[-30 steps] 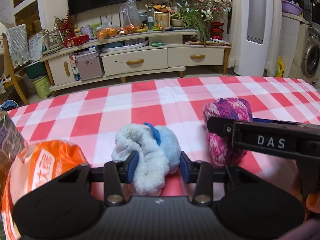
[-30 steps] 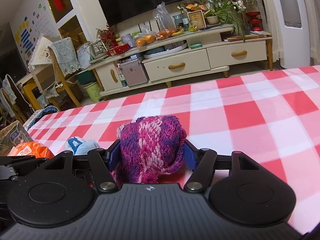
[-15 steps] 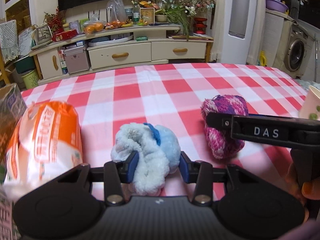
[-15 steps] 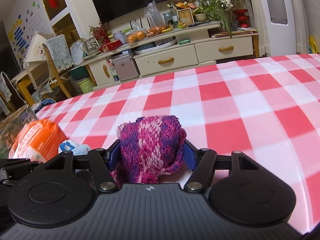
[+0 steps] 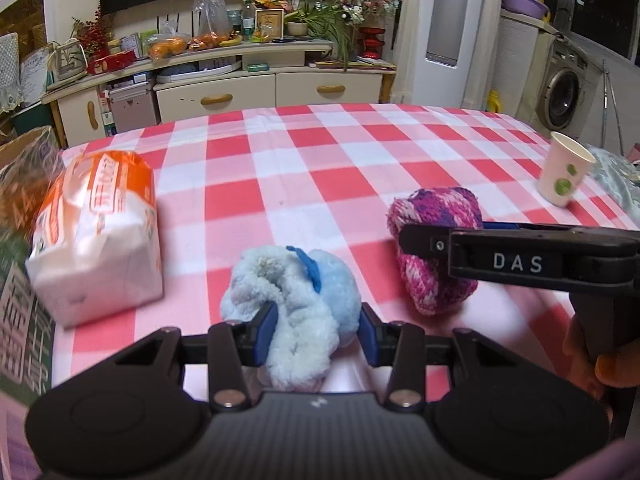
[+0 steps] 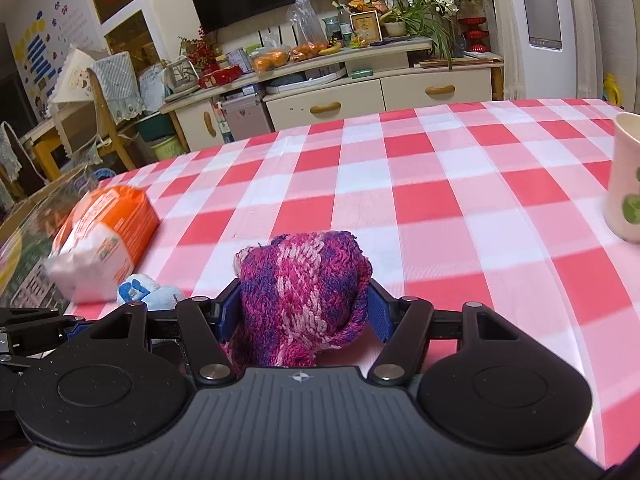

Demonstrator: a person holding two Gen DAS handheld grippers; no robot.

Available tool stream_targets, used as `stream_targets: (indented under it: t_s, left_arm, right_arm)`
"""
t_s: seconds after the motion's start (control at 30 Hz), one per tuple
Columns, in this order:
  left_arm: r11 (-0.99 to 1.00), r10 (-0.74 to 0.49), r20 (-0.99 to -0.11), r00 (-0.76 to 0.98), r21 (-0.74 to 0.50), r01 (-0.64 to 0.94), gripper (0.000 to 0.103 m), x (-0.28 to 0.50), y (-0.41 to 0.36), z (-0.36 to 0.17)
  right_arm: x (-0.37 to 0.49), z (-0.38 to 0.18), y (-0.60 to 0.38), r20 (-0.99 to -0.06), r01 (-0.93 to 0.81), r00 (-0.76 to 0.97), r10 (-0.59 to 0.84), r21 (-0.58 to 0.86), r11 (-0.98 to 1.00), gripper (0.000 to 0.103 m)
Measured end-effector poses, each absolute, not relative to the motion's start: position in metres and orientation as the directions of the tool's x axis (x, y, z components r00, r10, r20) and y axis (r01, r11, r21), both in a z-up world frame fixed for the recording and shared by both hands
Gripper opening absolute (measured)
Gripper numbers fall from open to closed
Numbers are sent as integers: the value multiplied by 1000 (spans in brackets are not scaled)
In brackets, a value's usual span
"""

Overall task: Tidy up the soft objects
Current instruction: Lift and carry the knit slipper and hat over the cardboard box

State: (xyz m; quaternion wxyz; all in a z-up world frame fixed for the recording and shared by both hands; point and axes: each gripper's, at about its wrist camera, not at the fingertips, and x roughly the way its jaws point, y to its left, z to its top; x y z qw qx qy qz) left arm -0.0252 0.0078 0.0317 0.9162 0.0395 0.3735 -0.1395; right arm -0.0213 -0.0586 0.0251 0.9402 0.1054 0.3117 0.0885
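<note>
1. On the red-and-white checked desk (image 5: 320, 160), the left gripper's (image 5: 310, 326) fingers pinched a fluffy pale-blue plush bundle (image 5: 296, 300).
2. Beside it, the right gripper (image 6: 302, 314), lettered "DAS", squeezed a pink-purple knitted woollen bundle (image 6: 302, 280).
3. An orange-white plastic pack (image 5: 96, 232) lay left; its print was unreadable.

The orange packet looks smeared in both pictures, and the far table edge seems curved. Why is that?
Left wrist view: the orange packet is fairly sharp, and things at its left edge streak with motion blur. Right wrist view: the packet is smeared. In both, the fisheye lens bows the checked tablecloth, while the fluffy blue bundle stays crisp.
</note>
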Motion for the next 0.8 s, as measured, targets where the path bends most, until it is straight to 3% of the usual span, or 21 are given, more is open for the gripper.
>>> stream_targets:
  t_s: [0.8]
  left_arm:
    - [941,-326,-650,686,-152,303,33,-74,41,47]
  right_arm:
    - [-68,23,-48,-588,-51,796,141,167,985,75]
